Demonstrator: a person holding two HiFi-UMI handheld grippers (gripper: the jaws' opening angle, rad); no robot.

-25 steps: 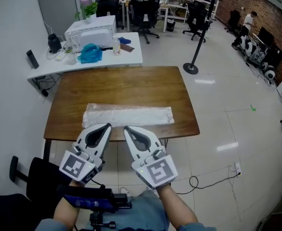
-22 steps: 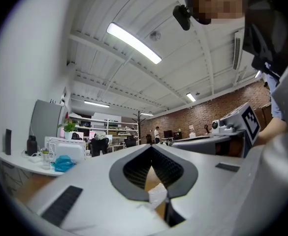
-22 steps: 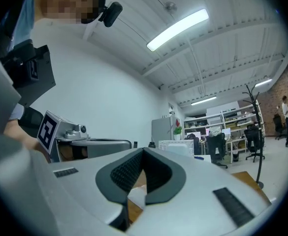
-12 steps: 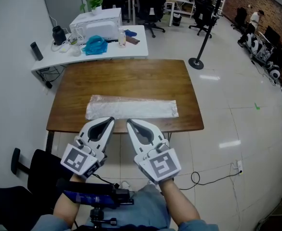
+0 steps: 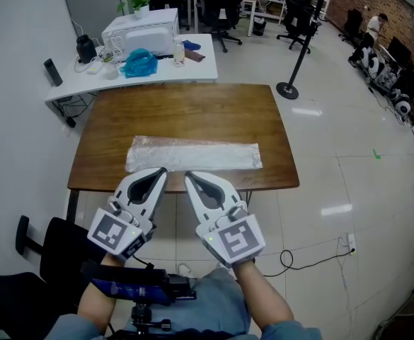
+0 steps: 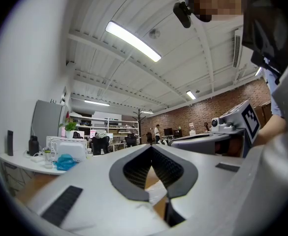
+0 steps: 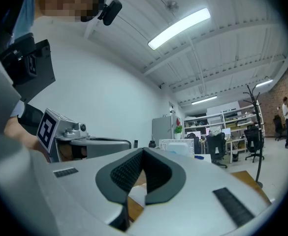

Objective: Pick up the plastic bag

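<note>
A long, flat, clear plastic bag [image 5: 192, 153] lies crosswise on the brown wooden table [image 5: 185, 108], near its front edge. My left gripper [image 5: 162, 170] and right gripper [image 5: 189, 176] hover side by side just short of that edge, tips pointing at the bag and not touching it. Both are shut with nothing held. In the left gripper view the jaw tips of the left gripper [image 6: 150, 146] meet, and a pale bit of the bag [image 6: 157, 193] shows through the gap below. In the right gripper view the right gripper [image 7: 144, 151] is likewise closed over a glimpse of the bag [image 7: 136, 194].
Behind the table stands a white desk [image 5: 192, 73] with a white appliance [image 5: 139, 30], a blue bag [image 5: 139, 63] and a bottle. Office chairs [image 5: 214, 6] and a coat stand [image 5: 291, 87] stand farther back. A black chair [image 5: 51, 253] sits at my lower left.
The head view has shifted, so the table sits a little higher and closer. Both grippers have edged slightly toward the table's front edge and stay shut. The bag has not moved.
</note>
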